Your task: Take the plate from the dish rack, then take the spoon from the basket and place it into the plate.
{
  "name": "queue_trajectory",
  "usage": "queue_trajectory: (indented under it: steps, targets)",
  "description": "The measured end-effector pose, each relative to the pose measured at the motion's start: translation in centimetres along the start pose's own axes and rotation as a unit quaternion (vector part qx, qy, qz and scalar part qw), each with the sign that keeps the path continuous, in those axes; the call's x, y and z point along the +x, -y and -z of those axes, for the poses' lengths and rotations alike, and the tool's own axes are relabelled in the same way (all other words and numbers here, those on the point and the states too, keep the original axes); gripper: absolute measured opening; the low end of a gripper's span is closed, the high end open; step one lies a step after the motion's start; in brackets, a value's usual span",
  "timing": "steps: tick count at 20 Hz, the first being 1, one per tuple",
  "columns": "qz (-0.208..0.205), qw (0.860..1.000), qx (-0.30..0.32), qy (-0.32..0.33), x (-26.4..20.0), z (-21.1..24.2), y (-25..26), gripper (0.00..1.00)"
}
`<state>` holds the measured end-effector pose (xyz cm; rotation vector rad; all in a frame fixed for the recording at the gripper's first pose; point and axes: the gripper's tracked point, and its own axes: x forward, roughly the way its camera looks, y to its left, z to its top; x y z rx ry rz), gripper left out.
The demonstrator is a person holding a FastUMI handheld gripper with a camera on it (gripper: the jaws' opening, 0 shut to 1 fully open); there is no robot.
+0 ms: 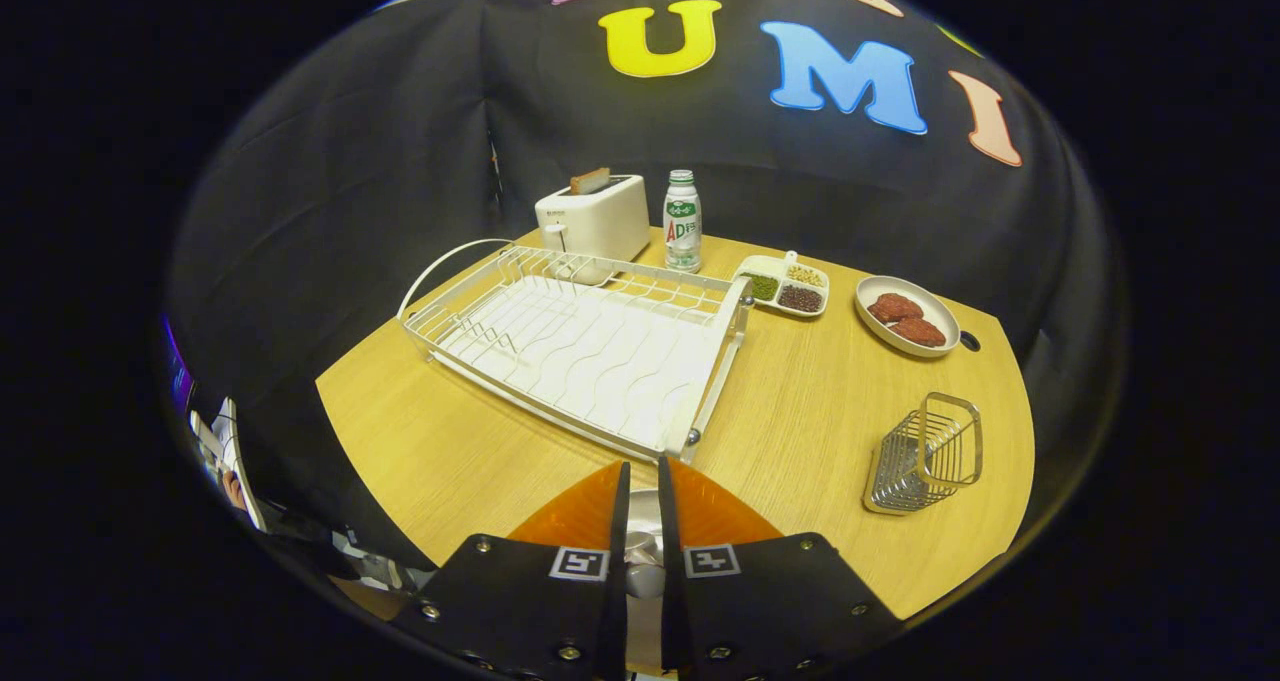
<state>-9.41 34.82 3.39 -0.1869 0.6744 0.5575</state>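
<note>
Gripper view: the gripper sits low over the near edge of a wooden table, its two black fingers drawn nearly together with only a narrow slot left between them. In that slot, and under the fingers, lies a pale rounded surface with an orange surface spreading to either side of it; this appears to be an orange plate with the bowl of a metal spoon resting on it, though the fingers hide most of both, and I cannot tell whether the pads press on the spoon. Just ahead of the fingertips stands the white wire dish rack, its near corner almost touching the plate's far edge; its slots hold no dishes. Ahead and to the right of the fingers, well apart from them, stands the metal wire basket, upright near the table's right edge, with nothing seen inside it. Beyond the rack are a white toaster with a slice of bread standing in it and, just beside it, a small bottle with a green label. Further right sit a divided white dish of beans and grains and an oval bowl holding two reddish-brown pieces.
</note>
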Motion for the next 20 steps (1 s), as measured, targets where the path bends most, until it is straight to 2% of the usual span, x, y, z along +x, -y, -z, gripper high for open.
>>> queue_trajectory:
  steps: [4, 7, 10, 11, 16, 20]
  targets:
    - [-0.02, 1.0, -0.02, 0.0, 0.8, -0.7, -1.0, 0.14]
    - [-0.021, 0.999, -0.032, 0.001, 1.0, -0.9, -0.6, 0.18]
    - [-0.02, 0.999, -0.028, 0.018, 0.2, -1.9, 0.2, 0.33]
    - [-0.017, 0.999, -0.025, 0.022, 0.0, -2.0, 0.6, 0.41]
    - [0.031, 0.996, -0.011, 0.085, -3.5, -5.2, 4.0, 0.41]
    - [0.096, 0.981, 0.005, 0.168, -8.6, -9.3, 7.6, 0.41]
